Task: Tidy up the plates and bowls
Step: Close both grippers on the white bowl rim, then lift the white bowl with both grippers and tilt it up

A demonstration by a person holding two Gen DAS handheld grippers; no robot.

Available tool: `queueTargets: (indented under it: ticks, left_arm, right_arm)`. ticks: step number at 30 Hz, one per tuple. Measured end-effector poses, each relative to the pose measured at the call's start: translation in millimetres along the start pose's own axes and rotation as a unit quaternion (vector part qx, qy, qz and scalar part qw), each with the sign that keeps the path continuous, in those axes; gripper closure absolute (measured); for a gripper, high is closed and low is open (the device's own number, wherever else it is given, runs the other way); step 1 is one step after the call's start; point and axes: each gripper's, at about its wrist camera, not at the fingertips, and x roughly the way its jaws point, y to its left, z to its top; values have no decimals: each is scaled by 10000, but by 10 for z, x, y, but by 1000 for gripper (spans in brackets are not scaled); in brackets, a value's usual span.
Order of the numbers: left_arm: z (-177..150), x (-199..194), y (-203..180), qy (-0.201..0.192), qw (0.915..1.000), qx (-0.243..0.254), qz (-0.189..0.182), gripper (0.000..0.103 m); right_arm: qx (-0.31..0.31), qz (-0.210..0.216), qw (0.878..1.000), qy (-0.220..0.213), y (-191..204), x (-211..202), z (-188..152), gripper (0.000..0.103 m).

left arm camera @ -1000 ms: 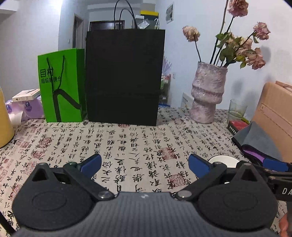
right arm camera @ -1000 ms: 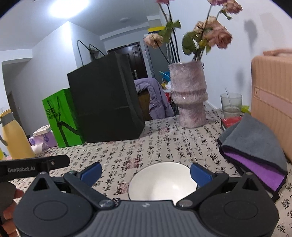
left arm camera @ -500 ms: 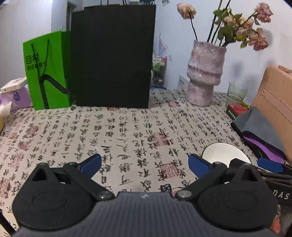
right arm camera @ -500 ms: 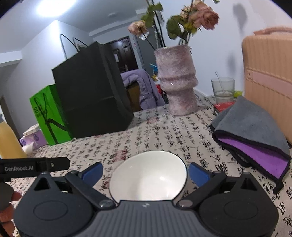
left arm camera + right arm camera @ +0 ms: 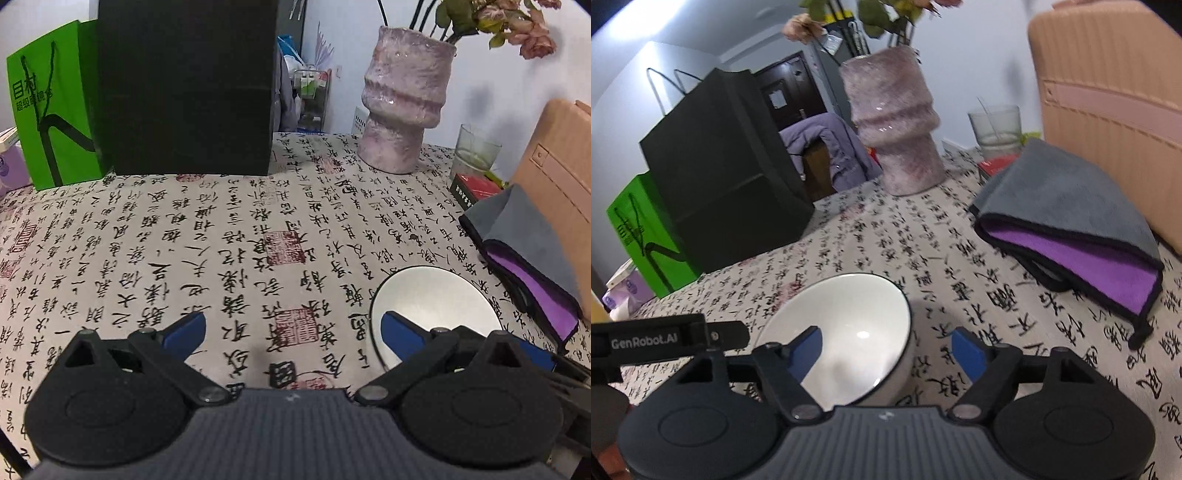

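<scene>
A white bowl (image 5: 849,332) with a thin dark rim stands on the calligraphy-print tablecloth (image 5: 960,258). My right gripper (image 5: 886,350) straddles the bowl's right wall. Its left blue pad (image 5: 807,350) is inside the bowl and its right pad (image 5: 967,354) is outside. The jaws are closing, and a gap still shows between the right pad and the wall. In the left wrist view the same bowl (image 5: 436,302) lies at the lower right, partly behind one finger. My left gripper (image 5: 291,328) is open over bare cloth, holding nothing.
A black paper bag (image 5: 184,85) and a green bag (image 5: 51,103) stand at the back. A pink vase (image 5: 402,107), a drinking glass (image 5: 476,151), a folded grey-and-purple cloth (image 5: 1071,229) and a tan case (image 5: 1115,110) line the right side.
Both grippers have sunk toward the table and tipped downward. The right jaws have narrowed around the bowl's right wall. The bowl now sits closer in both views.
</scene>
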Motion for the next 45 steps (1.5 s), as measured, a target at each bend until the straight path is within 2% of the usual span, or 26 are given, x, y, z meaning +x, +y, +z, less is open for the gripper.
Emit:
queueTargets:
  ticks: [5, 11, 19, 22, 24, 45]
  left_arm:
    - [-11, 86, -163, 14, 9997, 149, 177, 2]
    - [-61, 232, -285, 205, 9992, 203, 291, 16]
    - [-129, 350, -410, 441, 9987, 237, 56, 53]
    - [-138, 339, -463, 436, 9986, 298, -80, 71]
    - [-150, 345, -499, 508, 9978, 312, -273, 86]
    - [-198, 239, -559, 307, 9990, 232, -240, 86]
  right_arm:
    - [184, -26, 9997, 131, -78, 76, -8, 46]
    - [331, -16, 9991, 269, -140, 144, -20, 57]
    - [427, 185, 9981, 396, -170, 225, -26, 70]
    - [431, 261, 9980, 384, -164, 227, -29, 74]
    - [414, 331, 9980, 357, -153, 221, -35, 80]
    - [493, 339, 9981, 141, -159, 132, -47, 83]
